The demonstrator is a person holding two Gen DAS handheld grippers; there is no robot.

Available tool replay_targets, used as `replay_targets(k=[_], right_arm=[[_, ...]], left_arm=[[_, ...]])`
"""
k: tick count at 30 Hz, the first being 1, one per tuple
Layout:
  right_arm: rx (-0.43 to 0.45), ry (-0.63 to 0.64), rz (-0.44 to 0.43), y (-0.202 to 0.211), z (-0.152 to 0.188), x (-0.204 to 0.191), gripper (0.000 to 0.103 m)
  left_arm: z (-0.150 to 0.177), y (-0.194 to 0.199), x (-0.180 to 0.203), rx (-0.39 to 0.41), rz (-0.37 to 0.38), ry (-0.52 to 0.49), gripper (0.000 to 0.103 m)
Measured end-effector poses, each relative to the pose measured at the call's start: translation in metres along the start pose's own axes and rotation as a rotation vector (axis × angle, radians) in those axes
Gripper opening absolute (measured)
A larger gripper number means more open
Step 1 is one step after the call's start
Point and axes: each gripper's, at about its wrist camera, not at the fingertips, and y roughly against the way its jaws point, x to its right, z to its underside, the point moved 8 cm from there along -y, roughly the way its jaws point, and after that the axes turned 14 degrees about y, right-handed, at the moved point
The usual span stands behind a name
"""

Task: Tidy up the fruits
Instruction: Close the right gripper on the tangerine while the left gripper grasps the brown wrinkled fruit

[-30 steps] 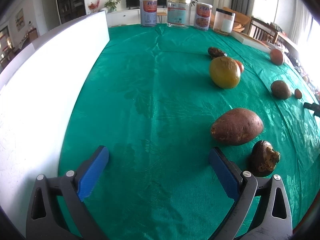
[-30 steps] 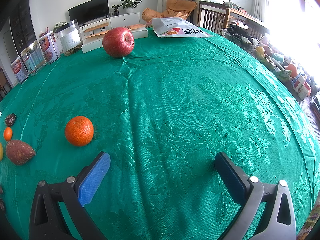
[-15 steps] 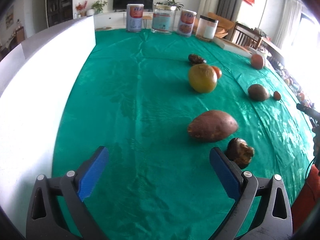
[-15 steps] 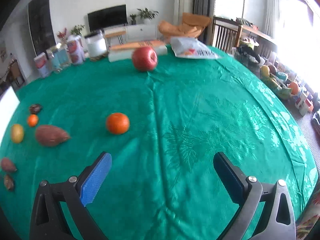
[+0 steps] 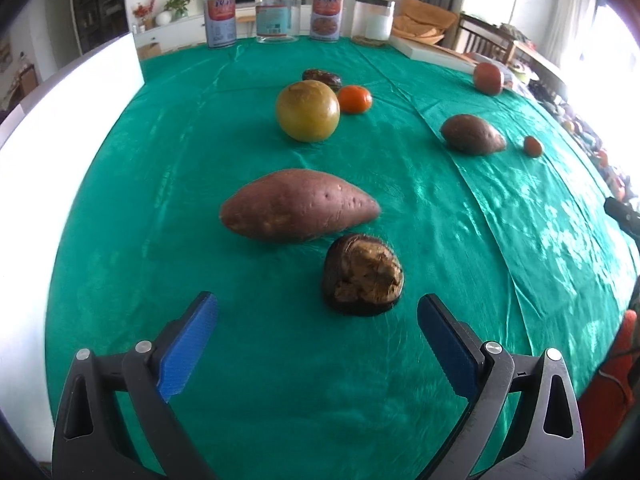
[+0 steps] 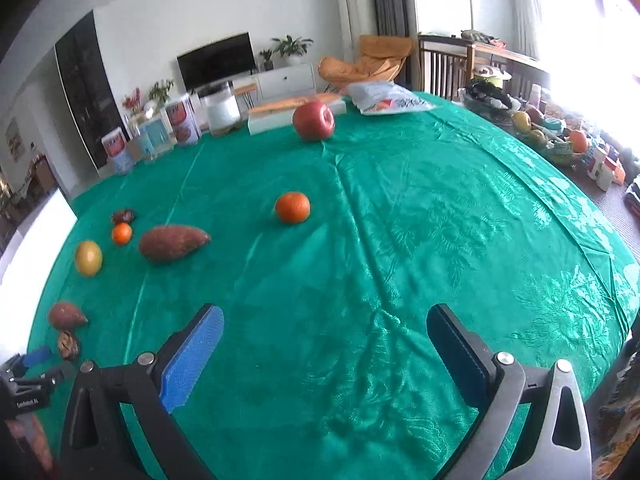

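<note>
Produce lies spread over the green tablecloth [image 5: 160, 184]. In the left wrist view a dark cracked fruit [image 5: 362, 275] sits just beyond my open left gripper [image 5: 318, 334], right of its centre. Behind it lie a large sweet potato [image 5: 298, 204], a yellow-green round fruit [image 5: 307, 111], a small orange [image 5: 354, 99], a dark date-like fruit [image 5: 322, 78], a second sweet potato [image 5: 472, 135] and a red apple [image 5: 488, 78]. My right gripper [image 6: 324, 344] hangs open over bare cloth; an orange [image 6: 293, 207], a sweet potato [image 6: 173, 242] and the apple [image 6: 313, 121] lie ahead of it.
A white board [image 5: 60, 128] borders the table's left side. Cans and jars [image 5: 276, 14] stand along the far edge, with a flat white box [image 6: 296, 114] and a snack bag [image 6: 390, 98]. The left gripper [image 6: 28, 376] shows low at left in the right wrist view.
My left gripper has swung right and nearer, bringing the cracked fruit and the large sweet potato in front of its fingers. The right gripper has drawn back and risen; more of the table shows.
</note>
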Motion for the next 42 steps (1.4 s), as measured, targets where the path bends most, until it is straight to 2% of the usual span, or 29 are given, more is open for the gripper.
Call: replay_targets(k=[3, 6, 8, 10, 12, 13, 15, 17, 22, 26, 29, 33, 38, 39, 41, 42], right_arm=[[0.001, 0.004, -0.033, -0.014, -0.01, 0.005, 0.101], [-0.024, 0.056, -0.056, -0.041, -0.029, 0.012, 0.1], [-0.03, 0.108, -0.069, -0.059, -0.04, 0.012, 0.093], [-0.052, 0.181, -0.083, -0.078, -0.05, 0.005, 0.078], [-0.078, 0.23, -0.122, -0.096, -0.059, -0.004, 0.071], [-0.086, 0.239, -0.137, -0.104, -0.062, -0.007, 0.065], [-0.088, 0.244, -0.18, -0.114, -0.067, -0.013, 0.063], [-0.093, 0.26, -0.196, -0.123, -0.069, -0.017, 0.057], [-0.097, 0.299, -0.192, -0.136, -0.071, -0.026, 0.033], [-0.087, 0.276, -0.195, -0.136, -0.071, -0.022, 0.033], [-0.083, 0.302, -0.158, -0.137, -0.072, -0.022, 0.034], [-0.083, 0.304, -0.135, -0.137, -0.074, -0.019, 0.034], [-0.072, 0.295, -0.139, -0.137, -0.074, -0.017, 0.035], [-0.074, 0.292, -0.139, -0.138, -0.074, -0.016, 0.035], [-0.071, 0.285, -0.141, -0.14, -0.076, -0.016, 0.035], [-0.069, 0.282, -0.143, -0.141, -0.078, -0.015, 0.035]], left_arm=[[0.0, -0.005, 0.006, 0.015, -0.05, -0.02, 0.099], [-0.002, -0.004, 0.009, 0.035, -0.059, -0.017, 0.099], [-0.003, -0.005, 0.01, 0.039, -0.058, -0.008, 0.097], [-0.004, -0.007, 0.01, 0.035, -0.056, -0.002, 0.09], [-0.005, -0.007, 0.012, 0.036, -0.057, -0.002, 0.089], [-0.006, -0.007, 0.013, 0.034, -0.055, -0.002, 0.087], [-0.005, -0.006, 0.012, 0.034, -0.05, 0.002, 0.085], [-0.005, -0.005, 0.012, 0.036, -0.037, 0.009, 0.085], [-0.004, -0.005, 0.014, 0.038, -0.031, -0.01, 0.085], [-0.002, -0.002, 0.012, 0.034, -0.012, -0.002, 0.085], [-0.003, -0.001, 0.009, 0.028, 0.008, 0.015, 0.085], [-0.003, 0.008, 0.003, 0.022, 0.102, 0.055, 0.085], [-0.003, 0.003, 0.008, 0.024, 0.047, 0.022, 0.085], [-0.004, 0.001, 0.011, 0.027, 0.03, 0.015, 0.083], [-0.004, -0.001, 0.016, 0.039, -0.011, -0.006, 0.074], [-0.004, -0.001, 0.018, 0.049, -0.024, -0.024, 0.058]])
